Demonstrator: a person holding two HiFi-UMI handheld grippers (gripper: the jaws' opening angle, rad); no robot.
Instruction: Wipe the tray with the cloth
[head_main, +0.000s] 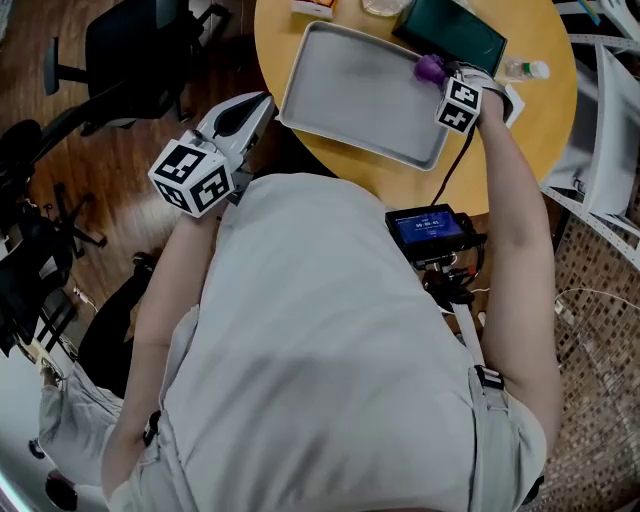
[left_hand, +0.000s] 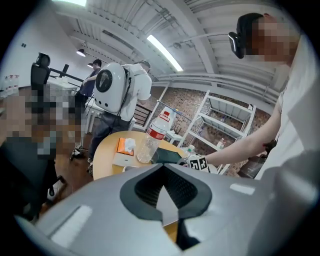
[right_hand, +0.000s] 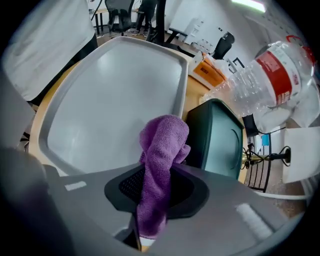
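**Mia:** What is on the far left?

**Ben:** The left hand-held gripper (head_main: 266, 102). It sits at the edge of the round yellow wooden table (head_main: 520, 140), near the left side of the tray. Its own view shows the left hand-held gripper (left_hand: 161, 167) with its two jaws together at the tips. Nothing is between them.

**Mia:** And next to it?

**Ben:** The flat grey metal tray (head_main: 350, 90). It lies on the table and nothing lies in the middle of it. In the right gripper view the grey metal tray (right_hand: 110, 100) fills most of the left side.

**Mia:** Where is the cloth?

**Ben:** The fluffy purple cloth (head_main: 430, 68) is at the far right corner of the tray. The right hand-held gripper (head_main: 440, 78) has it. That gripper points down.

**Mia:** Is the grip tight?

**Ben:** Yes. In its own view the right hand-held gripper (right_hand: 159, 175) has its jaws pinched close on the purple cloth (right_hand: 162, 150). The free end of the cloth sticks out past the jaws, over the tray's edge. I cannot tell if it touches the tray.

**Mia:** What is further right?

**Ben:** A dark green box (right_hand: 217, 135) stands just beside the tray. Past it is a clear plastic bottle with a red label (right_hand: 270, 75).
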